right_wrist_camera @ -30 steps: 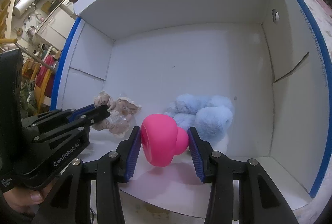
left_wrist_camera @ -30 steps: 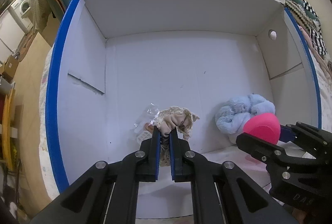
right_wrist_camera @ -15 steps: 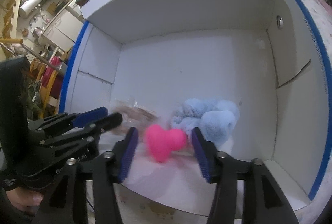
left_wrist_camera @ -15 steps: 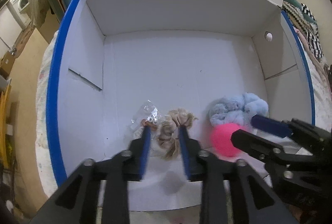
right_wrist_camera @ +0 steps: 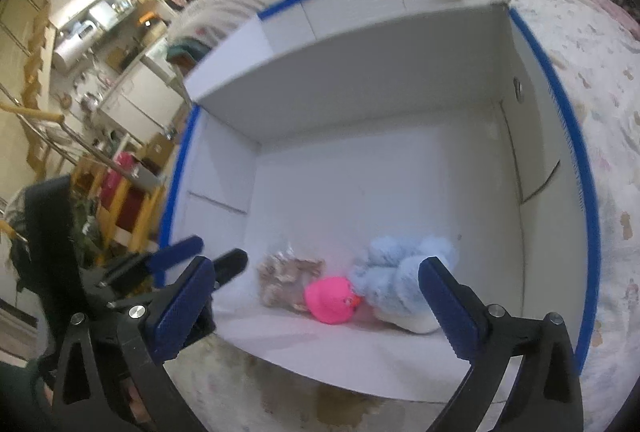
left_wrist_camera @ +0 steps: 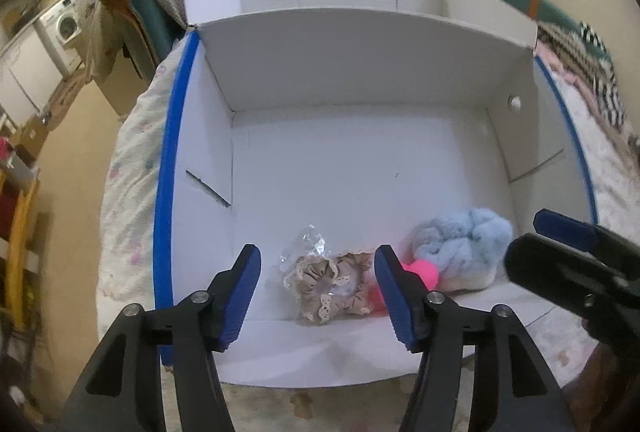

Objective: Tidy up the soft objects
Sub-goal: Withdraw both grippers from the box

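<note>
A white box with blue edges [left_wrist_camera: 164,192] [right_wrist_camera: 584,184] lies open on a bed. Near its front wall rest a beige lace scrunchie [left_wrist_camera: 328,286] [right_wrist_camera: 286,282], a pink soft toy [left_wrist_camera: 422,270] [right_wrist_camera: 330,299] and a light blue fluffy item [left_wrist_camera: 466,248] [right_wrist_camera: 404,274]. My left gripper [left_wrist_camera: 318,264] hovers above the scrunchie, its jaws opening, with no pad touching it. My right gripper [right_wrist_camera: 314,270] hangs above the pink toy with its jaws opening wide and nothing pressed between them. The right gripper also shows at the right edge of the left wrist view [left_wrist_camera: 560,252].
A crumpled clear plastic wrapper [left_wrist_camera: 306,244] lies beside the scrunchie. The box floor behind the items is bare white [left_wrist_camera: 360,168]. A patterned bedspread [right_wrist_camera: 600,72] surrounds the box. Furniture and a washing machine [left_wrist_camera: 66,22] stand off to the left.
Both grippers let go: the left released the scrunchie, the right released the pink toy, and both objects now lie on the box floor. Both grippers have lifted and opened.
</note>
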{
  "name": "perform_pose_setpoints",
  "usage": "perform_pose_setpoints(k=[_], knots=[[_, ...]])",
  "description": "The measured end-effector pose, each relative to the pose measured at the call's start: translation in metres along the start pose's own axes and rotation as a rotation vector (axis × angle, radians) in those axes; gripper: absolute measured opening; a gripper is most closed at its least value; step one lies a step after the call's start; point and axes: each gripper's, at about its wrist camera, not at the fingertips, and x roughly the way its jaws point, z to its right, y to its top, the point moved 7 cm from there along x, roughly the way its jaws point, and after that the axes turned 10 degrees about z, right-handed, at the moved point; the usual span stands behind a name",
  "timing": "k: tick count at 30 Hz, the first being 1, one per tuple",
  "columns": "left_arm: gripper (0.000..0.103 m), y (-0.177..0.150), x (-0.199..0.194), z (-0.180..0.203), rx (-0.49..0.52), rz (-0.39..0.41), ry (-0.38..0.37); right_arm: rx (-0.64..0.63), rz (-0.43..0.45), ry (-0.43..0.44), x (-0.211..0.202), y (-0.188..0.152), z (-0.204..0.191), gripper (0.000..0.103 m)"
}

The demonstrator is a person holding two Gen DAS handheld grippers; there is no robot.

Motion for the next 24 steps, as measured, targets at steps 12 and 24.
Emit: perform_pose_setpoints(k=[12, 24], knots=[[0.058, -0.001, -0.015, -0.003, -0.024, 0.004, -0.041, 0.008, 0.073, -0.06, -0.021, 0.003, 0.002, 0.103], [0.058, -0.012, -0.051, -0.022, -0.028, 0.048, -0.026, -0.01, 0.146, -0.086, -0.057, -0.009, -0.004, 0.103]])
